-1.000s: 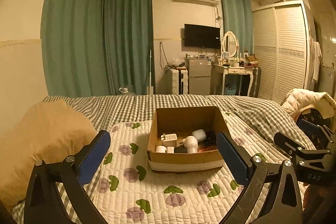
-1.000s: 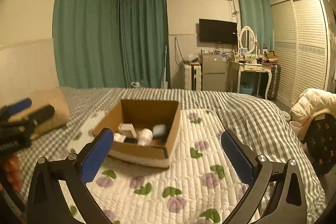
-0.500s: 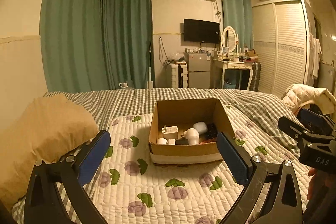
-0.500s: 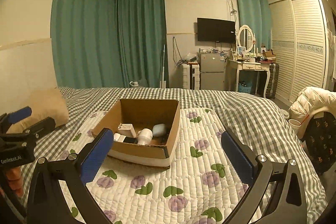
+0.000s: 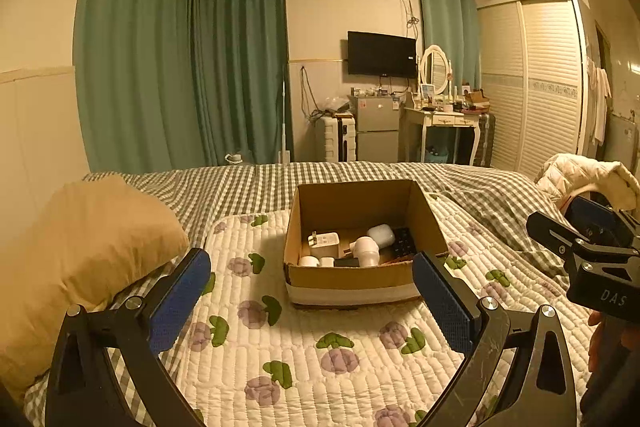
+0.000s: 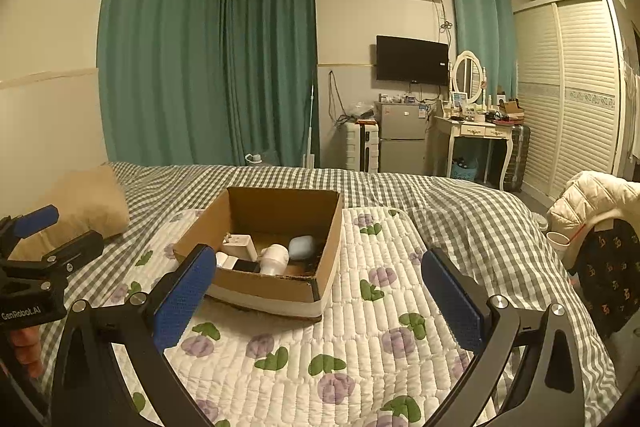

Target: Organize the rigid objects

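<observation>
A cardboard box (image 5: 352,283) of small items sat mid-frame on a quilted bed (image 5: 320,359). Both tools, left tool (image 5: 312,299) and right tool (image 6: 320,303), gaped open, empty.

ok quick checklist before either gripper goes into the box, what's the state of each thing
1. Left hand-held gripper open and empty: ok.
2. Right hand-held gripper open and empty: ok.
3. Cardboard box open at the top, sitting flat on the quilt: ok.
4. Items reachable: white charger, white case and a black remote lie loose inside: ok.
5. Items packed close, room for the fingers between them: cannot tell.
6. Where the sorted items should go: cannot tell.
</observation>
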Tool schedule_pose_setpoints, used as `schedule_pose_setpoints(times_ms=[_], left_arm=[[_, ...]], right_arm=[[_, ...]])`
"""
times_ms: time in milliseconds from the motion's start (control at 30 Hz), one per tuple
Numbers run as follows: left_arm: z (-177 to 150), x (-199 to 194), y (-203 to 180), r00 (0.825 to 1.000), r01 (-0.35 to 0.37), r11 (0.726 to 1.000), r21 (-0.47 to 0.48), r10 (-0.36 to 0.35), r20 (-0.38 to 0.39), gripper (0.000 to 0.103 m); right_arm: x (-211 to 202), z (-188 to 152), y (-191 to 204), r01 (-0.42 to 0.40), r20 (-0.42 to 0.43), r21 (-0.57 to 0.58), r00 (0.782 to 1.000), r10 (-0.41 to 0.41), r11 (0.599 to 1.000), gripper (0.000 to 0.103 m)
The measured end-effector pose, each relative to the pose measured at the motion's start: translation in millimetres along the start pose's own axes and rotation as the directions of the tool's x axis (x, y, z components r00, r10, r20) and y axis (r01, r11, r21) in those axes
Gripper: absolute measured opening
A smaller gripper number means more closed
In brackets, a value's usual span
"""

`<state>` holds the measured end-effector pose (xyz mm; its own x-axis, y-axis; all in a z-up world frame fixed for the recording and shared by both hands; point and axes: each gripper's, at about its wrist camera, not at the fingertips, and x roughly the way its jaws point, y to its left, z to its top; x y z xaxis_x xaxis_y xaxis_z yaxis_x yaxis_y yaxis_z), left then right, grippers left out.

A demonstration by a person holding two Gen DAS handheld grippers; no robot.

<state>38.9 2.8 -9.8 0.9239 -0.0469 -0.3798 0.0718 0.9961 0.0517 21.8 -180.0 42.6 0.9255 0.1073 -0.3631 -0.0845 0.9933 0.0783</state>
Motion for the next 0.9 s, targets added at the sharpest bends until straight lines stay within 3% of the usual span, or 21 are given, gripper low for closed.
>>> schedule_pose_setpoints(times_ms=[900], left_arm=[[-2.7, -1.1, -4.4, 1.0, 0.011, 1.0, 0.021, -0.011, -0.012, 0.103]], right_arm=[[1.7, -2.9, -2.5, 0.01, -0.012, 0.013, 1.0, -0.01, 1.0, 0.103]])
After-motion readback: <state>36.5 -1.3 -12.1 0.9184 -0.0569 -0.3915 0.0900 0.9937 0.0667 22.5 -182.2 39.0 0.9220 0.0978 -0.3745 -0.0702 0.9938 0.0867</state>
